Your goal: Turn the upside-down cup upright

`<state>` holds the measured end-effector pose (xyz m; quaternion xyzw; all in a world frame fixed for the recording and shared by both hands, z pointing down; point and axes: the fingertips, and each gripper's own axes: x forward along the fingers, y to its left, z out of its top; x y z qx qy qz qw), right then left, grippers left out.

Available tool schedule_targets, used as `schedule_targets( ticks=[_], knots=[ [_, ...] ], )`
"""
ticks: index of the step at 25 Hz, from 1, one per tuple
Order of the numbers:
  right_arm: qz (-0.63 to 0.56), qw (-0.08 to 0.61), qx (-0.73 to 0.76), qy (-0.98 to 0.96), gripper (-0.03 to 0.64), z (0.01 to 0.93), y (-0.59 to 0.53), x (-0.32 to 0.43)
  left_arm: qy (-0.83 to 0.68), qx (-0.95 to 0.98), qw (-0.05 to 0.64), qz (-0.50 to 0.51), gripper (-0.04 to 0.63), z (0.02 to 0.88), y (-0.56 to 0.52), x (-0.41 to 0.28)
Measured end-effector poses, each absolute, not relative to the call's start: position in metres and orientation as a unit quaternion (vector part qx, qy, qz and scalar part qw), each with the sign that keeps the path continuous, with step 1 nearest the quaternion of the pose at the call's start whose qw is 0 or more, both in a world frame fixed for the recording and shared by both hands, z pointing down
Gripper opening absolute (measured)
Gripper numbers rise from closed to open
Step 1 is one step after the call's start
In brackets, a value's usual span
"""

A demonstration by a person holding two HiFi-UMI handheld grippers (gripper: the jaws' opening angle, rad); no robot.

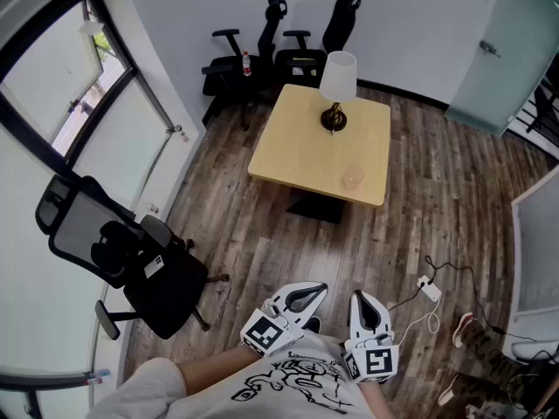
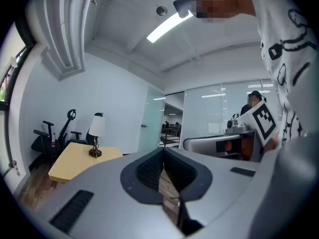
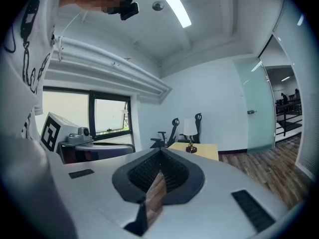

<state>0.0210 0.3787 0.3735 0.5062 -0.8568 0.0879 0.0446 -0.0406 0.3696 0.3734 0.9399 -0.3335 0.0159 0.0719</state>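
Looking steeply down across a wood-plank floor (image 1: 253, 234) to a pale square table (image 1: 297, 151) out in the middle of the room. On its far side, a lamp (image 1: 337, 90) with a white shade and a dark base. Toward its near right corner, a clear cup (image 1: 352, 178), alone on bare tabletop and too small to tell which way up. Beyond the table, against the far white wall, two black office chairs (image 1: 229, 75). At near left, a third black chair (image 1: 162, 291) beside the tall windows (image 1: 61, 94). Far right, a frosted glass door (image 1: 502, 51). On the floor at near right, a white power strip (image 1: 428, 290) with trailing cables. Right at the near edge, well apart from table and cup: left gripper (image 1: 320, 290) with jaws pressed together on nothing, and right gripper (image 1: 359, 297) just beside it, jaws likewise closed and empty.
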Motion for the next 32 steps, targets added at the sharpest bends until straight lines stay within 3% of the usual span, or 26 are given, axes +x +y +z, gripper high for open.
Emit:
schedule_targets(
  ticks=[32],
  knots=[
    [0.104,0.035,0.469,-0.876,0.023,0.389,0.372,0.039,-0.370,0.924,0.090,0.035,0.011,0.392,0.364,-0.021]
  ],
)
